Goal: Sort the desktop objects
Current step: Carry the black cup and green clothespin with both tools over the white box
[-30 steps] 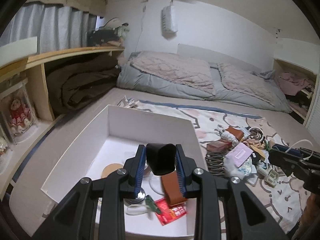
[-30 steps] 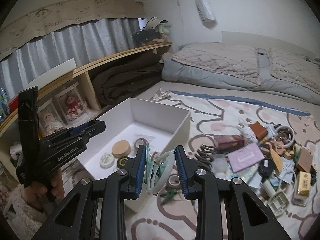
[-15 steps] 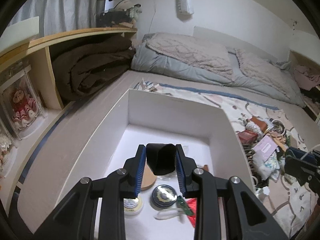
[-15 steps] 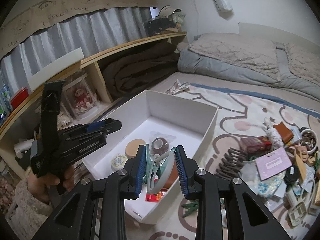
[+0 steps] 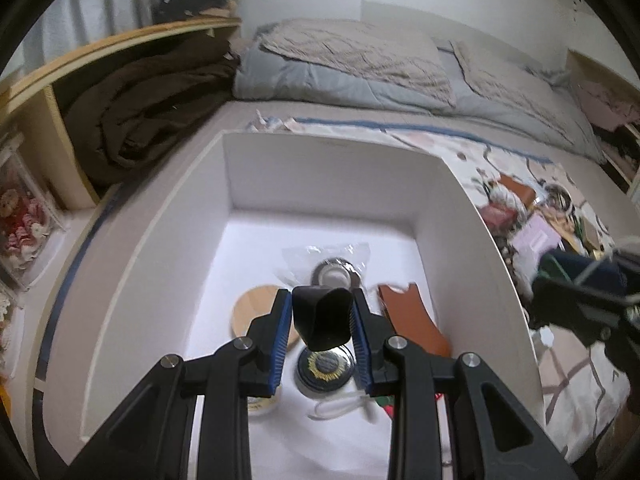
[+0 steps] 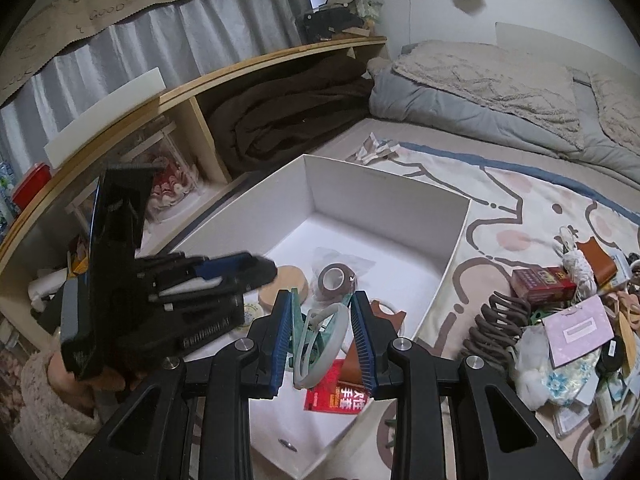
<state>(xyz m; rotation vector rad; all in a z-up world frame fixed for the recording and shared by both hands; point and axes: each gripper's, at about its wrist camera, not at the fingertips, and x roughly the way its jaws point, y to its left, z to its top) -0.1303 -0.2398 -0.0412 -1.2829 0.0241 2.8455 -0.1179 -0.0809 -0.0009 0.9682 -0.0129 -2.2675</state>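
Observation:
My left gripper is shut on a small black cap-like object and hangs over the inside of the white box. In the right wrist view that same left gripper reaches over the white box from the left. My right gripper is shut on a pale ring with a mint-green clip, above the box's near part. Inside the box lie a round wooden disc, a brown tape roll, a brown leather piece, a black round tin and a red packet.
A heap of small objects covers the patterned mat right of the box, among them a dark hair claw and a red carton. Wooden shelves with a brown blanket stand left. A bed lies behind.
Both grippers moved forward and down over the box with their loads still held. The left one went from the box's near edge to above its floor; the box now looks larger.

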